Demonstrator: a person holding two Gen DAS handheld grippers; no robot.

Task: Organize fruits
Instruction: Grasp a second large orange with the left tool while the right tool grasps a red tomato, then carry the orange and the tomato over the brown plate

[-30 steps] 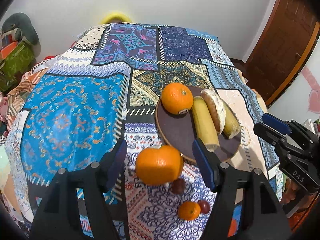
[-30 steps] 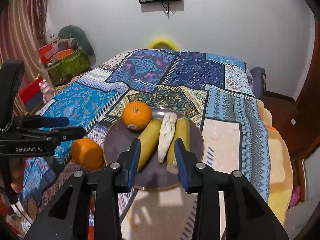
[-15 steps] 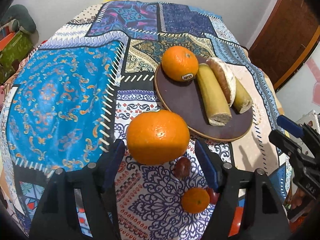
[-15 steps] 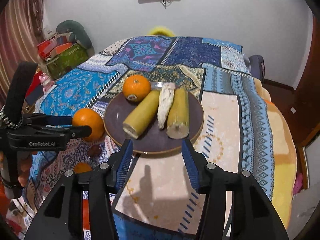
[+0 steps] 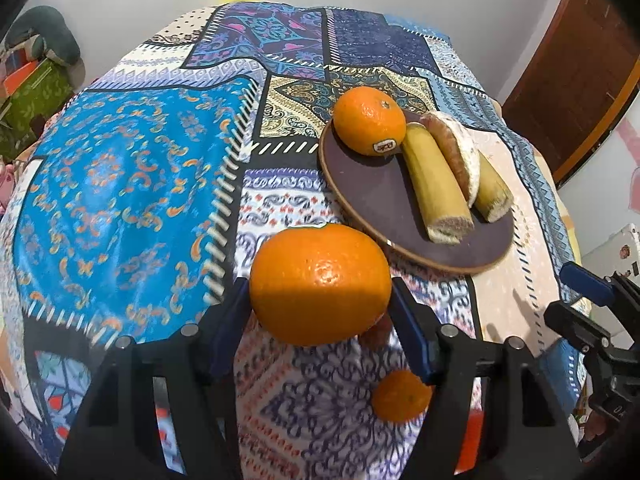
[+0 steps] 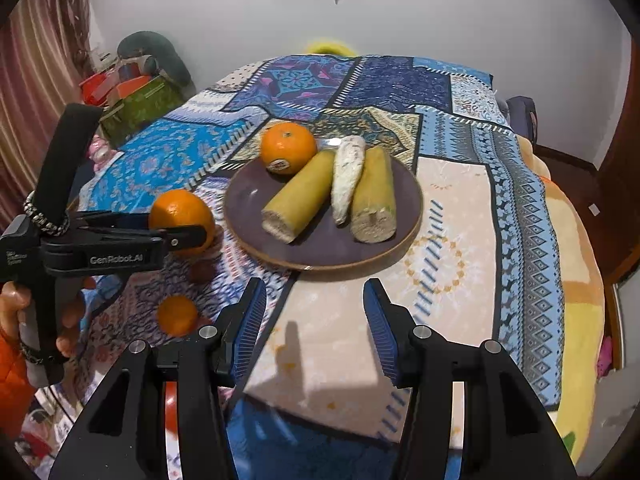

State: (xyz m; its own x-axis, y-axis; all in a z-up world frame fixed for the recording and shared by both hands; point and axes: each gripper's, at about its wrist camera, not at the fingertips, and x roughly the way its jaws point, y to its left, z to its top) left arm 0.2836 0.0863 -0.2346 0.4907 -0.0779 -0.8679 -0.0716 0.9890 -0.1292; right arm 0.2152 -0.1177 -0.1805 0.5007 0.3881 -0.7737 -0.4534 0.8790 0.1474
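A large orange (image 5: 320, 284) lies on the patterned bedspread just in front of the dark round plate (image 5: 380, 208). My left gripper (image 5: 318, 300) is closing on it, and both pads touch its sides; the right wrist view shows the same grip on the orange (image 6: 182, 220). The plate (image 6: 320, 248) carries a stickered orange (image 6: 288, 152), two yellow banana pieces (image 6: 304, 200) and a whitish root (image 6: 348, 176). My right gripper (image 6: 314, 308) hangs open and empty, short of the plate's near rim.
A small orange (image 5: 402, 396) and a small brown fruit (image 6: 202, 270) lie on the bedspread near the left gripper. A hand (image 6: 24, 312) holds the left gripper. Boxes (image 6: 136, 96) are stacked by the left wall, and a wooden door (image 5: 576, 72) is on the right.
My left gripper came down around the large orange, which now fills the gap between its fingers. My right gripper drew back from the plate and opened wider.
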